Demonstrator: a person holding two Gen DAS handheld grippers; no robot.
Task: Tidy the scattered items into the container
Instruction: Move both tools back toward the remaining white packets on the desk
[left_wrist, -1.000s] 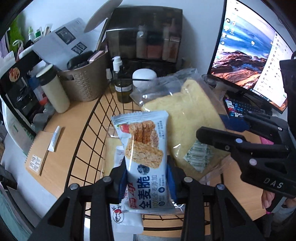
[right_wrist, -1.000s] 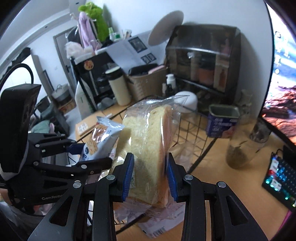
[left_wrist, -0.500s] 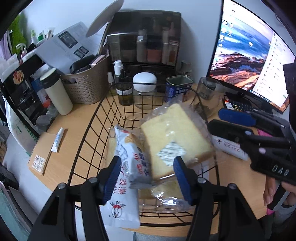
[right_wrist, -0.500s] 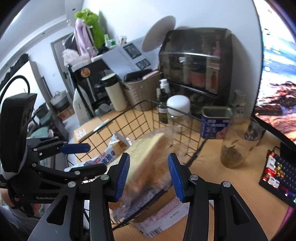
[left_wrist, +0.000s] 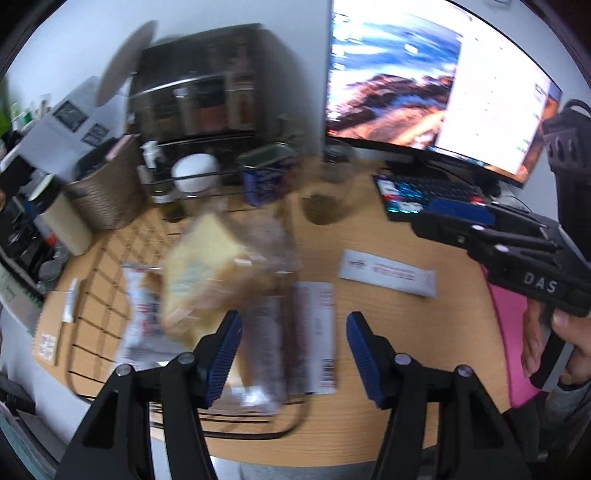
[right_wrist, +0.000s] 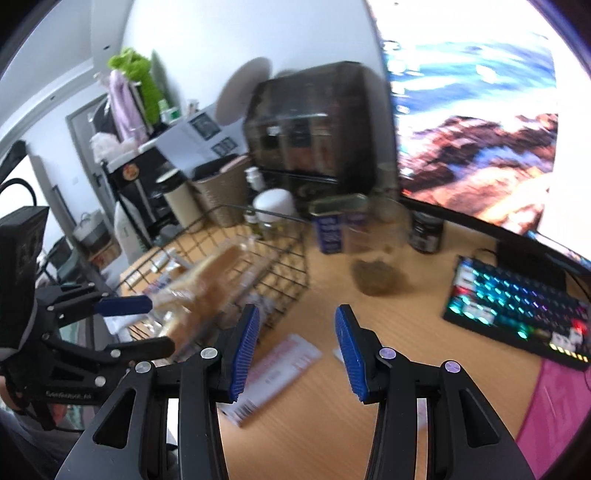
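The black wire basket (left_wrist: 99, 280) holds the bagged bread (left_wrist: 207, 258) and a white snack packet (left_wrist: 142, 317). My left gripper (left_wrist: 293, 350) is open and empty, over the basket's right edge. Below it a flat white-and-red packet (left_wrist: 314, 332) lies on the desk. A long white sachet (left_wrist: 388, 273) lies further right. My right gripper (left_wrist: 443, 221) hangs over the desk's right side, held by a hand. In the right wrist view that gripper (right_wrist: 295, 347) is open and empty above the flat packet (right_wrist: 280, 365), right of the basket (right_wrist: 288, 266) and the bread (right_wrist: 207, 291). The left gripper (right_wrist: 155, 325) shows at the left. Both views are blurred.
A lit keyboard (left_wrist: 424, 195) and a monitor (left_wrist: 424, 92) stand at the back right. A glass jar (left_wrist: 328, 192), a blue tin (left_wrist: 266, 177) and a woven bin (left_wrist: 107, 192) stand behind the basket. A pink mat (left_wrist: 509, 325) covers the right front. A small tube (left_wrist: 70, 302) lies on a notebook at the left.
The left gripper let go of the snack packet and the right let go of the bread; both now lie in the basket. Both grippers opened and swung right over the desk.
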